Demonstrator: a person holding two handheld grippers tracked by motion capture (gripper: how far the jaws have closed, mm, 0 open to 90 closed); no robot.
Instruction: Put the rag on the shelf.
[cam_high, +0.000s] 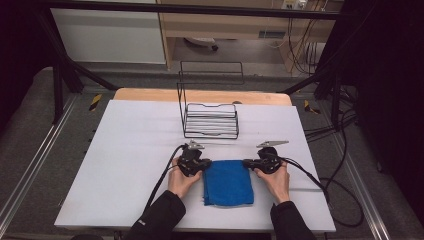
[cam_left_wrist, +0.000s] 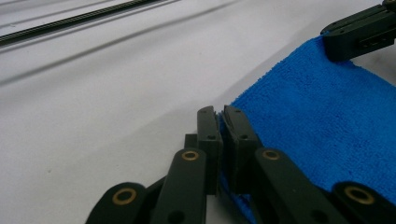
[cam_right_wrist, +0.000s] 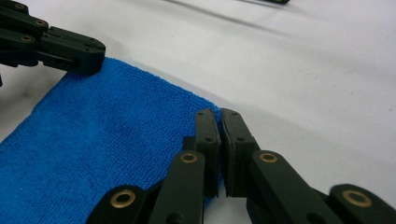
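A folded blue microfibre cloth lies flat on the white worktop, near its front edge. The left gripper pinches the cloth's far left corner, and the right gripper pinches its far right corner. A black wire rack stands just behind them.

A white table top lies over a wooden board whose far edge shows behind it. A black wire rack stands on it near the far middle. A folded blue cloth lies flat on it near the front edge, well apart from the rack.
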